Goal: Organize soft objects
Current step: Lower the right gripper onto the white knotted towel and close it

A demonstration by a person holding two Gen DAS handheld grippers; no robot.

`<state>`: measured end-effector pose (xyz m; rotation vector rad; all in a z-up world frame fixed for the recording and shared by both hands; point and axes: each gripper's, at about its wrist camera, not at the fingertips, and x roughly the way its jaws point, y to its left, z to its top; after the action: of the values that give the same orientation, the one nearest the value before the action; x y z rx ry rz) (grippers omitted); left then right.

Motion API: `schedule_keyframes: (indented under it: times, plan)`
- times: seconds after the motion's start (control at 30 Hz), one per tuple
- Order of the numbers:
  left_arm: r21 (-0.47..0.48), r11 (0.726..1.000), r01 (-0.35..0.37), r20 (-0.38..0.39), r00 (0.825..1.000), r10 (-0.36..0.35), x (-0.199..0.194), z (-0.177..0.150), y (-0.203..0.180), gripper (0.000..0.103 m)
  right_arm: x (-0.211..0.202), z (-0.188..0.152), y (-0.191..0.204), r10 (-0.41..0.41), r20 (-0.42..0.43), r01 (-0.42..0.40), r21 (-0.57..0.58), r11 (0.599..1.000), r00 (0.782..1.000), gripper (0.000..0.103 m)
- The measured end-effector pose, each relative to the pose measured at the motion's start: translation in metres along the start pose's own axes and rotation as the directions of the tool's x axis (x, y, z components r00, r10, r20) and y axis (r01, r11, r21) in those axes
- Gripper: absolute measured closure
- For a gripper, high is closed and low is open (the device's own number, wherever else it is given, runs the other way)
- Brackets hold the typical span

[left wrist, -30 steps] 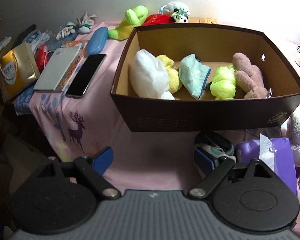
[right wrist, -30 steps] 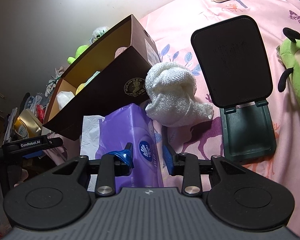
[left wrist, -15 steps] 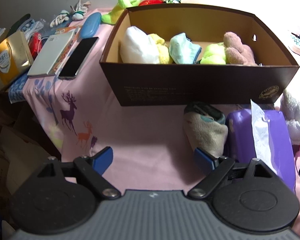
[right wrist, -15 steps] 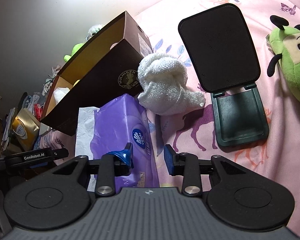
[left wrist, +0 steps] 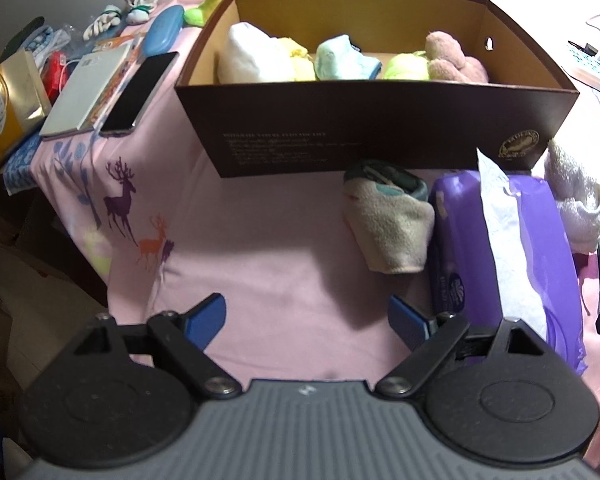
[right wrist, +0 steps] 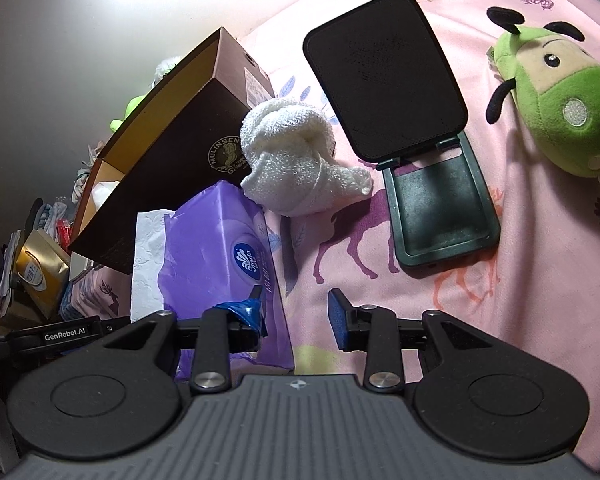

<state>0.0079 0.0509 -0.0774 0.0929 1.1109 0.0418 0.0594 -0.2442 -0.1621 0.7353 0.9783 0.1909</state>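
Note:
A brown cardboard box (left wrist: pixel 380 128) stands on the pink cloth and holds several soft toys, among them a white one (left wrist: pixel 252 60) and a pink plush (left wrist: pixel 452 62). A beige rolled sock (left wrist: pixel 388 224) lies in front of the box. A white knitted towel (right wrist: pixel 296 160) lies at the box corner; it also shows in the left wrist view (left wrist: pixel 576 196). A green plush toy (right wrist: pixel 556 92) lies at the right. My left gripper (left wrist: pixel 306 316) is open and empty, short of the sock. My right gripper (right wrist: pixel 296 312) is open and empty, below the towel.
A purple tissue pack (left wrist: pixel 512 256) lies right of the sock, also in the right wrist view (right wrist: pixel 208 252). A black phone stand (right wrist: pixel 412 132) sits right of the towel. A phone (left wrist: pixel 140 92), a notebook (left wrist: pixel 88 92) and clutter lie left of the box. The table edge drops at left.
My left gripper has pulled back and lowered, so the sock and tissue pack came into full view. My right gripper has shifted slightly and its fingers have opened wider.

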Motion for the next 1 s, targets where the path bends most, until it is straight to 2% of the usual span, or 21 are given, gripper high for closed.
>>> schedule_keyframes:
  times: [0.27,0.57,0.8,1.0]
  plan:
    - [0.030,0.999,0.021,-0.027,0.999,-0.021,0.004,-0.006,-0.008,0.014,-0.007,-0.005,-0.005,-0.008,0.015,0.008,0.017,1.000,1.000,0.086]
    - [0.046,0.998,0.034,-0.050,0.998,-0.032,0.010,-0.013,-0.012,0.014,-0.007,0.013,0.008,0.022,0.096,-0.021,-0.013,1.000,0.995,0.086]
    - [0.049,0.998,0.035,-0.059,0.998,-0.032,0.010,-0.019,-0.011,0.013,0.014,0.039,0.022,0.006,0.187,0.004,-0.054,0.999,0.982,0.085]
    - [0.035,0.999,0.033,-0.068,0.997,-0.031,0.010,-0.023,-0.008,0.013,0.039,0.053,0.034,-0.049,0.197,0.071,-0.108,0.992,0.979,0.084]
